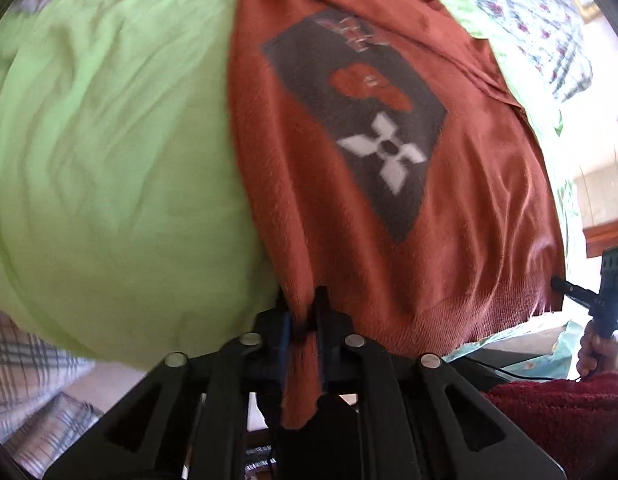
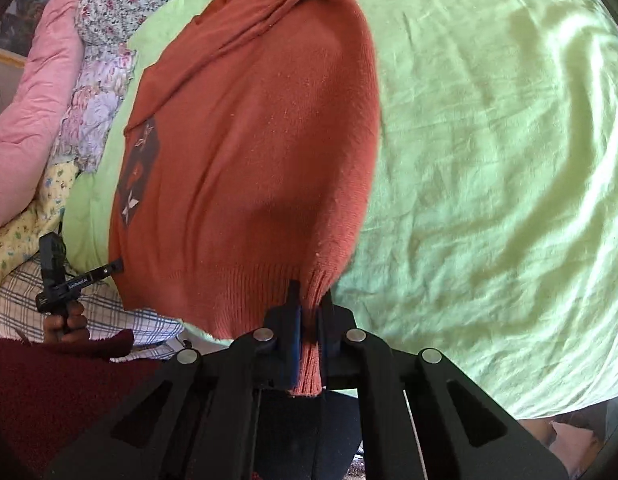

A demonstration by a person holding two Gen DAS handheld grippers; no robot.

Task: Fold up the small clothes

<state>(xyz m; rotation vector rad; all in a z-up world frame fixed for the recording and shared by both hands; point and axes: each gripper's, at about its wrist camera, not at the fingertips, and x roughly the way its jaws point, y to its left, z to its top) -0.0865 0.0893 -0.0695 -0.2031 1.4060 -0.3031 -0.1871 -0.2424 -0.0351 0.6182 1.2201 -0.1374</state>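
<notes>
A rust-orange knit sweater [image 1: 349,208] with a dark printed patch lies on a light green bedsheet [image 1: 109,160]. My left gripper [image 1: 303,312] is shut on the sweater's ribbed hem at its left corner. My right gripper [image 2: 309,308] is shut on the hem at the other corner of the sweater [image 2: 249,160]. Each gripper shows in the other's view: the right one [image 1: 557,284] at the far right, the left one [image 2: 117,266] at the left, both touching the hem. The sleeves are bunched near the collar at the far end.
Floral pillows [image 2: 105,60] and a pink quilt [image 2: 33,92] lie beyond the sweater's left side. A checked cloth [image 2: 109,312] and a dark red knit [image 2: 49,392] lie near me. The green sheet [image 2: 489,160] spreads wide to the right.
</notes>
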